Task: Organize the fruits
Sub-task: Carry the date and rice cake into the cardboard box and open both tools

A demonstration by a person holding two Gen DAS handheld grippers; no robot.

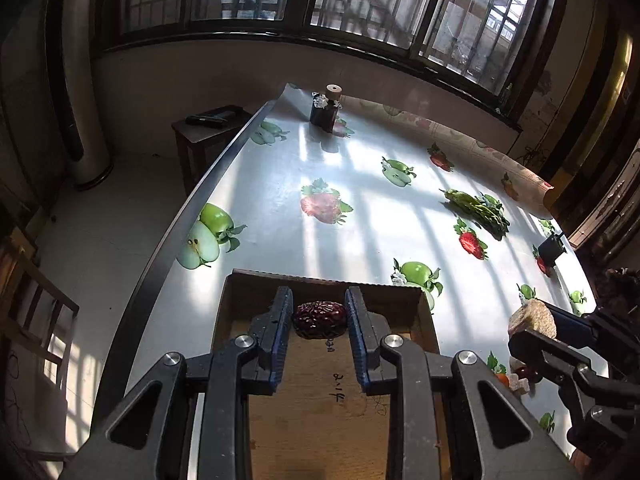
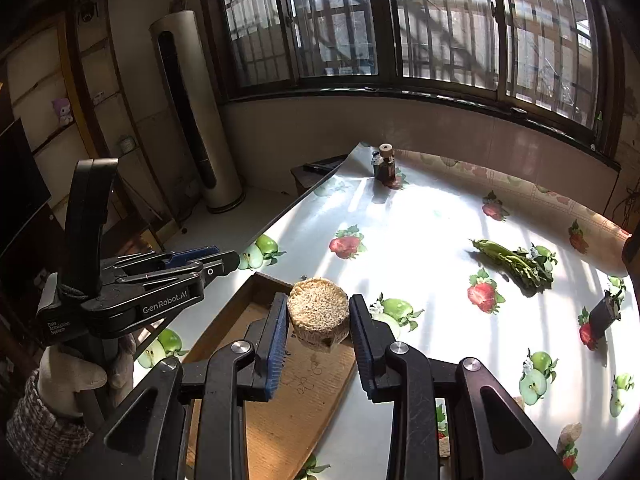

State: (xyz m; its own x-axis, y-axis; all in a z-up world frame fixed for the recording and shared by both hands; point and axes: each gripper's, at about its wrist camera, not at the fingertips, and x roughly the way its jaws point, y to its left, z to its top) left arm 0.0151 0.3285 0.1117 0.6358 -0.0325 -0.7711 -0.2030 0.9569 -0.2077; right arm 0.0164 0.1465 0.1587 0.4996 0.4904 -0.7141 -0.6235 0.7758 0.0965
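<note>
My left gripper (image 1: 319,314) is shut on a dark red wrinkled jujube (image 1: 319,319), held above the shallow cardboard tray (image 1: 424,304). My right gripper (image 2: 319,316) is shut on a round tan corn-cob-like piece (image 2: 318,314), held over the tray's right edge (image 2: 264,280). The right gripper with that piece also shows at the right of the left wrist view (image 1: 534,318). The left gripper shows at the left of the right wrist view (image 2: 234,258). Small fruit pieces (image 1: 516,380) lie on the table under the right gripper.
The table (image 2: 420,220) has a white cloth printed with apples and strawberries. A bunch of green vegetable (image 2: 516,262) lies at the right. A dark bottle with a cork (image 2: 385,166) stands at the far end. A small black object (image 2: 604,312) sits near the right edge.
</note>
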